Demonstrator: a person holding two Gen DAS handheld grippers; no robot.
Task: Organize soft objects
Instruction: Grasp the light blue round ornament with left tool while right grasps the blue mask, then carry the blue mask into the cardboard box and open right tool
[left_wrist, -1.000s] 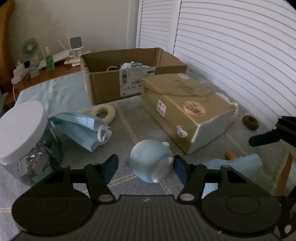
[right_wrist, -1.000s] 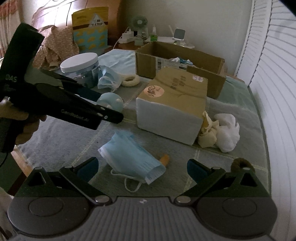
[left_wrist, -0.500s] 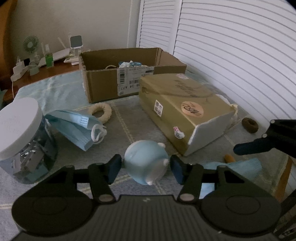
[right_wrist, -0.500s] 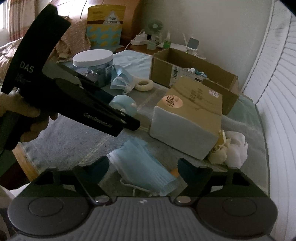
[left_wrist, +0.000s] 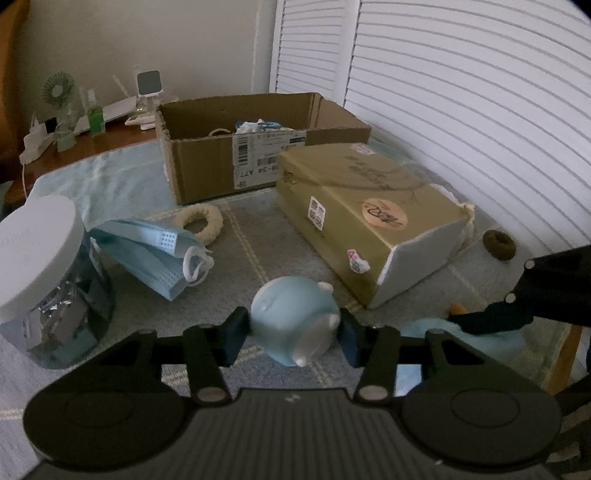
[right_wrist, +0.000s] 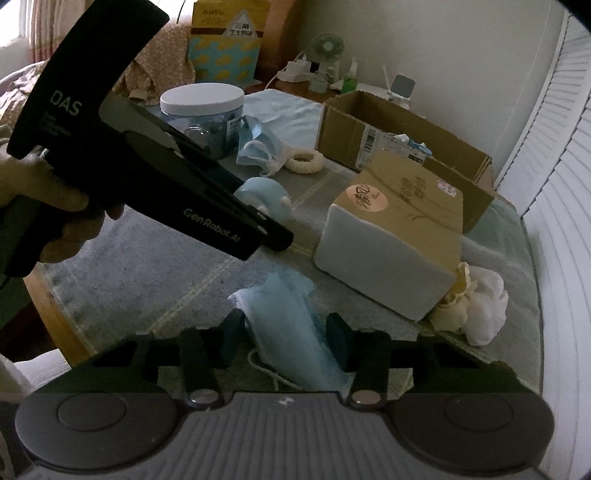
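**Both tongs closing at once: toy on the left, mask on the right**

Across the table (left_wrist: 258, 236) the clutter runs from big to small: the open cardboard box (left_wrist: 207, 162) at the far side with a few soft bits already in it, the closed gold box (left_wrist: 362, 206) in front of it, and the white-lidded jar (left_wrist: 40, 258) at near left.

Now the action. The left tongs (left_wrist: 291, 332) are closing on the round blue toy (left_wrist: 291, 317), pads right up against its sides; it looks like contact, the toy resting on the table.

The right tongs (right_wrist: 284, 332) are closing too, around a blue face mask (right_wrist: 288, 325) lying at the near edge, its fabric bunched between the pads.

This looks like the grasping step. Next, I'd say: finish both squeezes, lift clear, and carry over the gold box to the open cardboard box.
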